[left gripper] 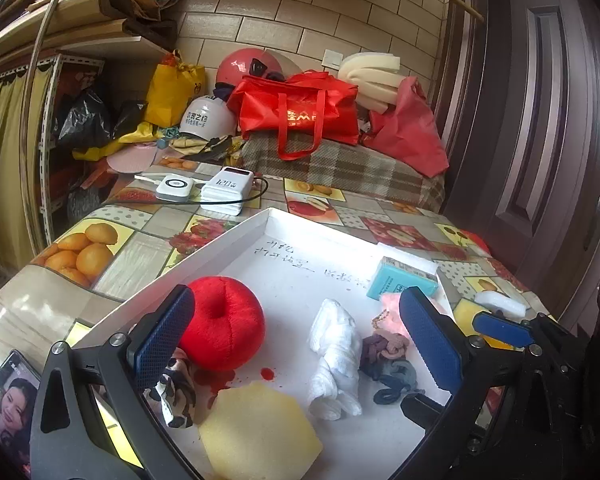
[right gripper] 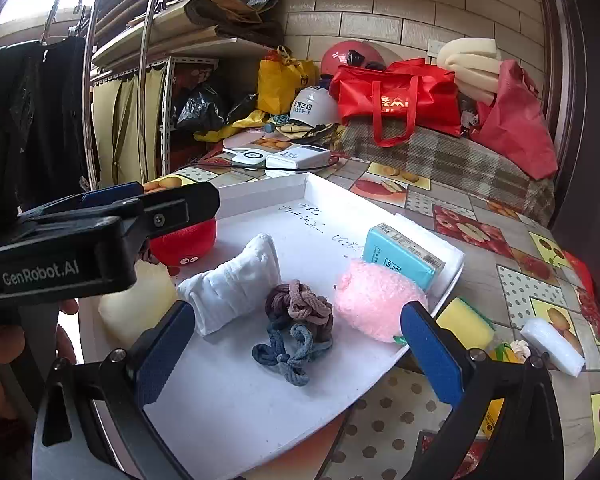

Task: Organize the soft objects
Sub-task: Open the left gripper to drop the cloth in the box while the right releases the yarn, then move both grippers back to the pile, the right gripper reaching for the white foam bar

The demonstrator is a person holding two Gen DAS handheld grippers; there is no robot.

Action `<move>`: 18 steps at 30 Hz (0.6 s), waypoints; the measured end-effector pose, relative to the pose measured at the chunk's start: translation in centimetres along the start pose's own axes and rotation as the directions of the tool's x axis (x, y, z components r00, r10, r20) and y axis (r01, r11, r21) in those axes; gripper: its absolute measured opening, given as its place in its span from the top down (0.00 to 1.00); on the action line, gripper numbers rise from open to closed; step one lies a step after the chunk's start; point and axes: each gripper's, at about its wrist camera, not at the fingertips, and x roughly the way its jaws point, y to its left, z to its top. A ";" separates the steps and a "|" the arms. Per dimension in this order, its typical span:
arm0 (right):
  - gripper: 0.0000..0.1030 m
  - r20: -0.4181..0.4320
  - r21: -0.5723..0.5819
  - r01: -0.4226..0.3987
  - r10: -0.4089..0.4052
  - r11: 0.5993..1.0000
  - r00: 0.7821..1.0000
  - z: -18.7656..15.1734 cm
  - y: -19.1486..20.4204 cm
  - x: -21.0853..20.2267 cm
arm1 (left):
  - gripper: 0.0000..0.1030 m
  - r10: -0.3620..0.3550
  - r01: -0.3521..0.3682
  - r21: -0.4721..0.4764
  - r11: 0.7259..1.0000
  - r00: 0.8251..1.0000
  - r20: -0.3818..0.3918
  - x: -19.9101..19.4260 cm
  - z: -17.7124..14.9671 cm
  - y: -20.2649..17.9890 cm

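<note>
I hold my left gripper (left gripper: pixel 296 344) spread wide and empty over the white tray (left gripper: pixel 236 240). My right gripper (right gripper: pixel 296 344) is spread wide too, with nothing in it. In the tray, the red plush apple (left gripper: pixel 220 328) sits at the left side. The rolled white cloth (right gripper: pixel 230 288) lies in the middle, touching the knotted hair ties (right gripper: pixel 296 320). The pink fluffy ball (right gripper: pixel 374 300) sits near the right edge, maybe touching the blue tissue pack (right gripper: pixel 400 256).

Red plush apple (left gripper: pixel 220 330): velvety cloth. Pink ball (right gripper: pixel 376 306): fuzzy yarn. White towel (right gripper: pixel 232 290): ribbed cloth. Yellow sponge (left gripper: pixel 260 436): porous foam. Tray (left gripper: pixel 300 240): matt white card. Tablecloth (left gripper: pixel 120 248): glossy printed plastic.
</note>
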 end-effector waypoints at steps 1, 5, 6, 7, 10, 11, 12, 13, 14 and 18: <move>0.00 0.003 0.004 0.000 0.000 1.000 1.000 -0.1 -0.1 -0.2 | 0.00 0.000 0.000 -0.003 1.000 1.000 0.001 0.0 0.0 0.0; 0.00 0.034 0.022 0.005 -0.006 1.000 0.999 -0.2 -0.3 -0.9 | 0.00 0.000 0.000 0.007 1.000 1.000 0.006 -0.1 0.0 -0.1; 0.00 0.046 0.027 0.008 -0.009 1.000 0.999 -0.2 -0.4 -1.1 | 0.00 0.000 0.000 0.012 1.000 1.000 0.009 -0.2 0.0 -0.2; 0.00 0.061 0.035 0.008 -0.011 0.999 0.998 -0.3 -0.5 -1.5 | 0.00 -0.001 0.000 0.015 1.000 1.000 0.013 -0.2 0.1 -0.2; 0.00 0.100 0.073 0.020 -0.028 0.997 0.995 -0.7 -1.2 -2.6 | 0.00 -0.006 0.005 0.027 1.000 0.999 0.032 -0.6 0.1 -0.5; 0.00 0.110 0.095 0.037 -0.047 0.995 0.993 -0.9 -1.7 -3.0 | 0.00 -0.011 0.009 0.035 0.999 0.999 0.039 -0.7 0.0 -0.6; 0.00 0.121 0.120 0.055 -0.070 0.991 0.990 -1.1 -2.2 -3.5 | 0.00 -0.018 0.016 0.046 0.999 0.999 0.045 -0.9 0.0 -0.9; 0.00 0.133 0.149 0.074 -0.094 0.986 0.987 -1.4 -3.0 -4.0 | 0.00 -0.027 0.024 0.061 0.998 0.998 0.049 -1.0 0.0 -1.2; 0.00 0.137 0.171 0.093 -0.117 0.981 0.984 -1.6 -3.8 -4.5 | 0.00 -0.034 0.030 0.079 0.996 0.998 0.051 -1.1 -0.1 -1.6; 0.00 0.115 0.250 0.180 -0.213 0.951 0.970 -2.9 -8.7 -6.0 | 0.00 -0.062 0.050 0.194 0.980 0.996 0.058 -1.6 -0.7 -4.3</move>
